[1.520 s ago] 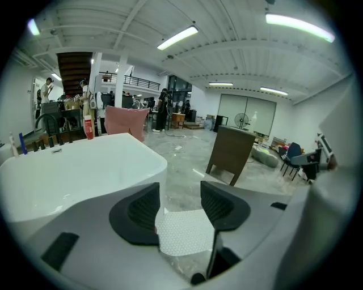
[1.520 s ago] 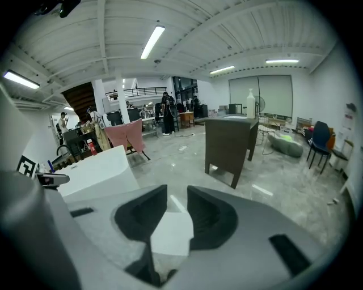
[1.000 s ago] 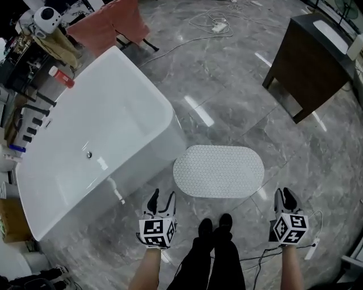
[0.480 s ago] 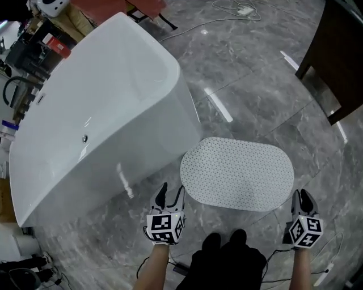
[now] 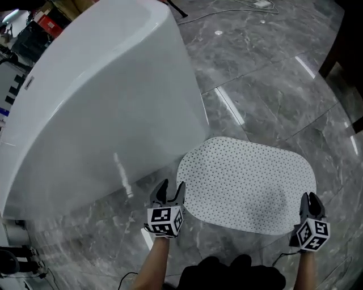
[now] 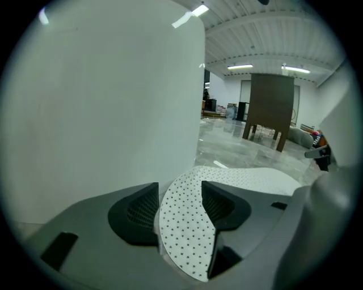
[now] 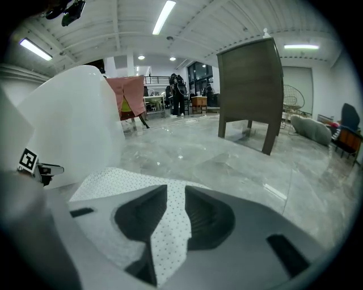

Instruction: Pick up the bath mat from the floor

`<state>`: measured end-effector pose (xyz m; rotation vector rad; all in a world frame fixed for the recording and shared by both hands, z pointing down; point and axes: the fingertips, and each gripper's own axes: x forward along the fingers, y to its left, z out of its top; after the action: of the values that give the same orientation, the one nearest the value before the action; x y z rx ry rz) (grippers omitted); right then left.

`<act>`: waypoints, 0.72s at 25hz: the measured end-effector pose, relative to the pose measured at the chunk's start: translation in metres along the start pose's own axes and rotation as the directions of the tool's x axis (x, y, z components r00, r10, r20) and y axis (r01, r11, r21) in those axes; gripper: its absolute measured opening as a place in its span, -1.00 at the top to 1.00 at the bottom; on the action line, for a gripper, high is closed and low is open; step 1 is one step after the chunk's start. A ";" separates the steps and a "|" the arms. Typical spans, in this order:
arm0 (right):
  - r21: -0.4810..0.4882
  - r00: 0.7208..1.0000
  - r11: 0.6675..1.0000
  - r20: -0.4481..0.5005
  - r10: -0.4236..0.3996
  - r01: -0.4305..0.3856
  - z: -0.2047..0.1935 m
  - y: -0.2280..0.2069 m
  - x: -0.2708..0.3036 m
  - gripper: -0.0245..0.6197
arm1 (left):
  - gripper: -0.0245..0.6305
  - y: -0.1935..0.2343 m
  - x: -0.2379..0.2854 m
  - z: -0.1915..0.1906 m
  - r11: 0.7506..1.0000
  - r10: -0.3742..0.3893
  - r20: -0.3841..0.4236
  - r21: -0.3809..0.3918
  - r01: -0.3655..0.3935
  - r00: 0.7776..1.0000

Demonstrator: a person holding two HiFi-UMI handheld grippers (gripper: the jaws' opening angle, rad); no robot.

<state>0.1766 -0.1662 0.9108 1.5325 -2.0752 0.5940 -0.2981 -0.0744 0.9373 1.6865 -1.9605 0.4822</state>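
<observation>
A white oval bath mat (image 5: 244, 181) dotted with small holes lies on the grey marble floor beside the bathtub (image 5: 102, 102). My left gripper (image 5: 171, 188) is at the mat's near left edge, and in the left gripper view that edge (image 6: 187, 238) curls up between the open jaws (image 6: 178, 195). At the near right corner sits my right gripper (image 5: 312, 199). The right gripper view shows a fold of the mat (image 7: 167, 232) lying in the gap of the open jaws (image 7: 176, 195). I see no pad pressing on the mat.
The tall white tub wall (image 6: 102, 102) stands just left of the left gripper. A dark wooden cabinet (image 7: 249, 90) stands on legs further off to the right. A white cable (image 5: 227, 12) lies on the floor at the far side. The person's dark legs (image 5: 227, 274) are between the grippers.
The view has dropped close to the floor. Both grippers have gone forward from a step short of the mat to its near edge, which now sits between their jaws.
</observation>
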 end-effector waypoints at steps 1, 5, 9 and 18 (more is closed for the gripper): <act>-0.003 1.000 1.000 0.003 -0.002 0.002 -0.006 -0.003 0.010 0.62 | 0.22 0.005 0.011 -0.008 1.000 0.006 -0.001 -0.004 -0.006 1.000; -0.014 1.000 1.000 0.006 -0.014 0.014 -0.025 -0.012 0.037 0.62 | 0.21 0.020 0.052 -0.034 1.000 0.020 -0.008 -0.002 -0.020 1.000; -0.019 1.000 0.999 -0.003 -0.026 0.026 -0.039 -0.013 0.047 0.62 | 0.21 0.032 0.082 -0.050 1.000 0.005 -0.040 -0.001 -0.005 0.999; -0.016 0.998 0.997 -0.002 -0.069 0.069 -0.039 -0.023 0.040 0.62 | 0.18 0.030 0.120 -0.059 0.996 -0.081 -0.122 0.032 0.086 0.989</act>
<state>0.1937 -0.1789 0.9679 1.5864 -2.0113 0.5528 -0.3318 -0.1324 1.0574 1.7129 -1.7978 0.5792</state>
